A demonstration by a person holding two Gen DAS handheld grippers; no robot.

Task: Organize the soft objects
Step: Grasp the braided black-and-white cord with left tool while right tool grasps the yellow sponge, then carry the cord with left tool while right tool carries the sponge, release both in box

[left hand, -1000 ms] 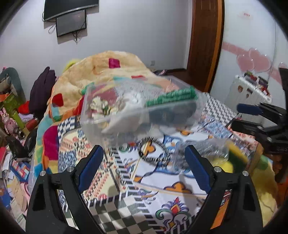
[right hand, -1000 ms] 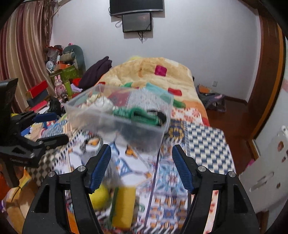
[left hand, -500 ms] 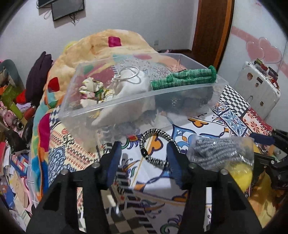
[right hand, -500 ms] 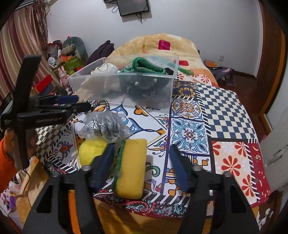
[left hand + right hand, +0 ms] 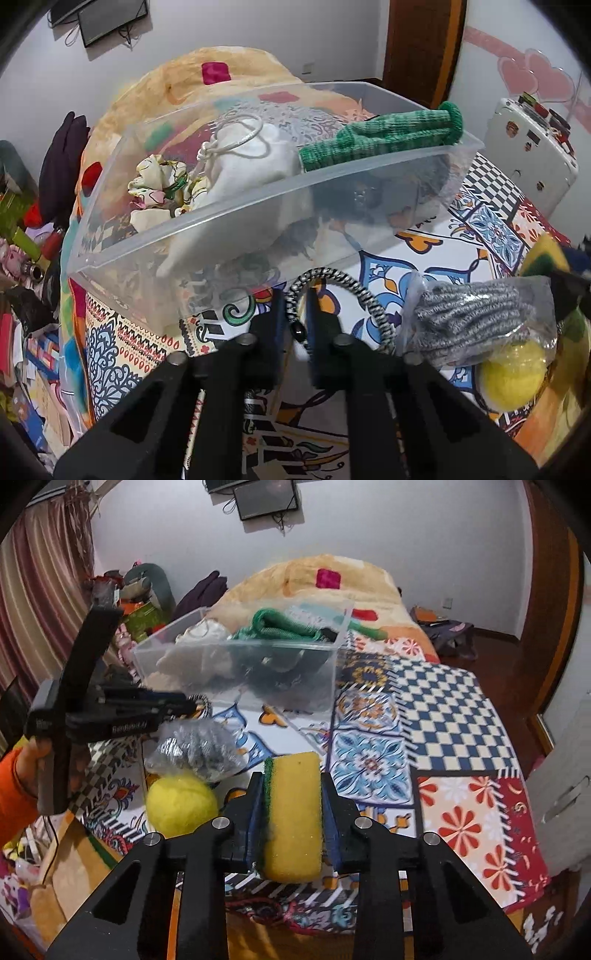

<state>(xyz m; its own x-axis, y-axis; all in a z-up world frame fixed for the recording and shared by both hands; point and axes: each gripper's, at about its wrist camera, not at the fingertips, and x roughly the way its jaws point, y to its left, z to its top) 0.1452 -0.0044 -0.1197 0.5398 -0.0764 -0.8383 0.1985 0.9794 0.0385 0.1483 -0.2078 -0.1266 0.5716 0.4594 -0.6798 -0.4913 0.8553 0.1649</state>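
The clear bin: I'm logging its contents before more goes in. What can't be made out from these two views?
- Dark items low in the clear bin: left wrist view, blurred by the cloudy wall; right wrist view, too small.
- Contents of the plastic bag: only grey knit shows through the film.
- Sponge: underside hidden by the right gripper.
- Striped hair band: near part hidden behind the left gripper.

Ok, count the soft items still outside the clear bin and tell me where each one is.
4. The sponge is clamped in the right gripper; the hair band is pinched by the left gripper; the yellow ball and bagged grey cloth lie on the bedspread. Others may be hidden.
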